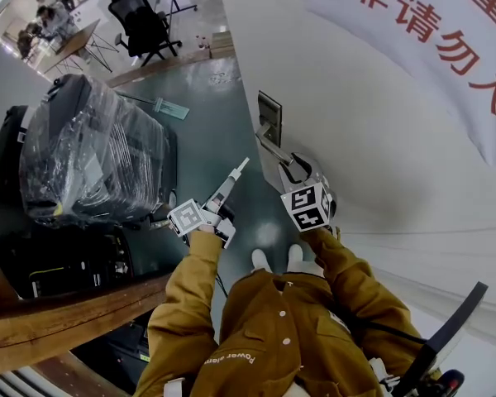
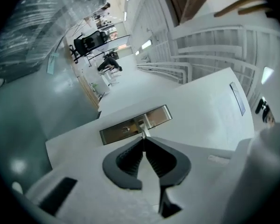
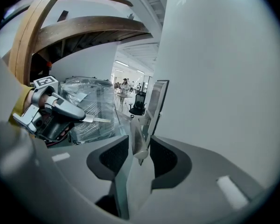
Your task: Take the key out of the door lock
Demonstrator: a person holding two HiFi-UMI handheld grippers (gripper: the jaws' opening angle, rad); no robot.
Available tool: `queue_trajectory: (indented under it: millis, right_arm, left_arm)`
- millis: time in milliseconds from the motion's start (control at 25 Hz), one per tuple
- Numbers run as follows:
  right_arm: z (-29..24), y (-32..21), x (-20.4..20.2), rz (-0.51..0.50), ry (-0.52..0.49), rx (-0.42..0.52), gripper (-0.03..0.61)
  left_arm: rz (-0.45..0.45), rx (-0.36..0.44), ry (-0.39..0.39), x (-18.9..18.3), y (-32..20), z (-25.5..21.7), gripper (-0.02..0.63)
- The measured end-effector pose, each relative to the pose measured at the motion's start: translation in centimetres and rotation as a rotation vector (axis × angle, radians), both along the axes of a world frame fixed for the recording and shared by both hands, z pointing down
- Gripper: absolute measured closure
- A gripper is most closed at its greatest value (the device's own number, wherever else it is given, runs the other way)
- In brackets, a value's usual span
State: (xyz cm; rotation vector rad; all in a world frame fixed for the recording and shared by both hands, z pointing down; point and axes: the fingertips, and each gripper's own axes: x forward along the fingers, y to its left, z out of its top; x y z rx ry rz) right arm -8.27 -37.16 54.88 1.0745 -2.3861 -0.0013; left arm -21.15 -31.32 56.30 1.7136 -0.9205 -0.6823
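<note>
Centre of the head view: the left tool is pressed together on the thin silver key, which is out of the lock plate and held in the air left of the door. To its right, the right tool stands spread around the door handle.

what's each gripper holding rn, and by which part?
Left gripper is shut on the key, gripping its head end; the blade sticks out free. Right gripper holds nothing: the door handle lies between its open jaws, pads off it.
</note>
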Motion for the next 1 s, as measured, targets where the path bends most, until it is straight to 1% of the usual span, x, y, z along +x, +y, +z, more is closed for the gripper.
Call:
queue_trajectory:
  millis: [80, 120, 200, 280, 360, 400, 480, 600, 720, 840, 1000]
  right_arm:
    - [-1.5, 0.6, 0.3, 0.009, -0.067, 0.016, 0.432]
    - [-2.4, 1.0, 0.5, 0.012, -0.11, 0.023, 0.45]
    - [-4.2, 2.0, 0.9, 0.015, -0.198, 0.034, 0.5]
    - [-5.6, 3.0, 1.3, 0.012, -0.261, 0.051, 0.572]
    - [-6.8, 4.0, 1.5, -0.005, -0.302, 0.066, 0.572]
    - [-7.3, 4.6, 1.5, -0.017, -0.319, 0.071, 0.572]
    - [-7.9, 5.7, 1.6, -0.04, -0.344, 0.079, 0.572]
    - [-8.7, 7.2, 1.7, -0.062, -0.365, 0.1, 0.572]
    - [-8.7, 8.2, 1.9, -0.061, -0.372, 0.116, 0.574]
    - [-8.8, 8.4, 2.3, -0.06, -0.396, 0.112, 0.574]
    - [-9.0, 8.4, 2.3, -0.07, -0.41, 0.11, 0.574]
  left_arm:
    - [-0.018, 0.023, -0.184, -0.3, 1.2, -1.2, 0.592]
    - [-0.026, 0.047, -0.259, -0.2, 1.8, -2.2, 0.592]
    - [-0.032, 0.151, -0.355, 1.0, 2.8, -5.5, 0.592]
    - [-0.046, 0.249, -0.494, 2.3, 3.9, -8.6, 0.592]
    - [-0.067, 0.318, -0.645, 3.5, 4.9, -10.8, 0.592]
    - [-0.082, 0.346, -0.707, 4.0, 5.4, -11.7, 0.592]
    - [-0.116, 0.387, -0.807, 4.6, 6.1, -12.8, 0.592]
    - [-0.158, 0.43, -0.914, 5.4, 7.3, -13.9, 0.592]
    - [-0.174, 0.466, -0.984, 6.4, 8.2, -14.4, 0.592]
    - [-0.167, 0.478, -1.011, 7.4, 8.3, -14.4, 0.592]
    - [-0.166, 0.475, -1.015, 7.9, 8.4, -14.2, 0.592]
